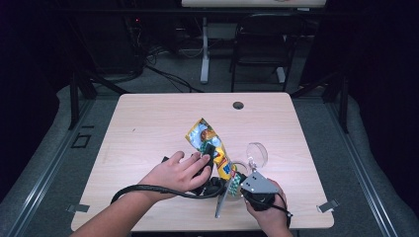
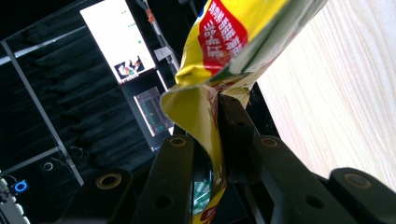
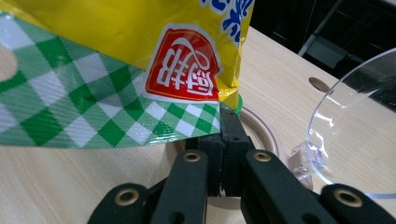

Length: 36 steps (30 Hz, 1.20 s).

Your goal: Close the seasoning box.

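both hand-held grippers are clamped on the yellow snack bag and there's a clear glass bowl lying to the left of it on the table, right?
Not quite. Both the left hand-held gripper and the right hand-held gripper are shut on the yellow printed foil snack bag, but the clear transparent bowl sits to the right of the bag on the pale wooden table, as the high view shows.

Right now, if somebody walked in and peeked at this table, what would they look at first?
Probably the bright yellow snack bag, lifted above the middle of the wooden table with a green checked band along one end. Two black claws pinch it: the left claw clamps one crumpled edge, and the right claw is shut on the checked corner. Just right of the bag, a clear plastic bowl stands tipped up on its edge.
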### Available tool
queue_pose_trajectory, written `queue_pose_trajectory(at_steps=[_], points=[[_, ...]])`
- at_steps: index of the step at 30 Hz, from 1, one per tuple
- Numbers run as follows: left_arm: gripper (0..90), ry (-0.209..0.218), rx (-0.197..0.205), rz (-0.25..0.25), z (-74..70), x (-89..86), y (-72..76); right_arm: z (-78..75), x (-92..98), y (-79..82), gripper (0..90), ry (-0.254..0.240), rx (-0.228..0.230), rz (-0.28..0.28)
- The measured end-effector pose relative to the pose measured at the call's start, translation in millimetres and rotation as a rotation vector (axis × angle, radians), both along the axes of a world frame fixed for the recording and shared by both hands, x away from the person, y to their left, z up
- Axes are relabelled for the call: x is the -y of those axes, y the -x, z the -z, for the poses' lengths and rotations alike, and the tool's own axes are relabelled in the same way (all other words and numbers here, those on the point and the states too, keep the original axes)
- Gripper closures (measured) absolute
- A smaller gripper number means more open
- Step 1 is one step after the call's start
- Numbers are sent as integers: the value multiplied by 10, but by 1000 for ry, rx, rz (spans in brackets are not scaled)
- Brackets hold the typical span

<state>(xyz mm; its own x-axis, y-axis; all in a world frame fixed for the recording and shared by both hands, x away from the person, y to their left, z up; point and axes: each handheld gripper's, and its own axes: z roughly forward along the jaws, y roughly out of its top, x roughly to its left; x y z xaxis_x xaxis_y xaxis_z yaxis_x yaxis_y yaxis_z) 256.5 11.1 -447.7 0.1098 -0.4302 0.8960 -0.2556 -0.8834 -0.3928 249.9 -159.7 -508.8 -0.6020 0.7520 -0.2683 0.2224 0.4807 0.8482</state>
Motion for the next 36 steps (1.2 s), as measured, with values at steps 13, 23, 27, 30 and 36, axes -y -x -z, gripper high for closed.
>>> queue_pose_trajectory(at_steps=[13,23,27,30,36], points=[[838,-14,6,3,-26,8,30,-7,-13,32,897,0,0,1],[841,-26,3,3,-46,21,34,-16,-10,40,897,-3,2,0],[840,-36,6,4,-52,29,33,-16,-5,38,897,-1,0,1],[841,-37,7,6,-51,29,34,-13,-7,37,897,-2,0,1],[842,-32,4,8,-47,27,34,-11,-10,36,897,-1,-1,-1]])
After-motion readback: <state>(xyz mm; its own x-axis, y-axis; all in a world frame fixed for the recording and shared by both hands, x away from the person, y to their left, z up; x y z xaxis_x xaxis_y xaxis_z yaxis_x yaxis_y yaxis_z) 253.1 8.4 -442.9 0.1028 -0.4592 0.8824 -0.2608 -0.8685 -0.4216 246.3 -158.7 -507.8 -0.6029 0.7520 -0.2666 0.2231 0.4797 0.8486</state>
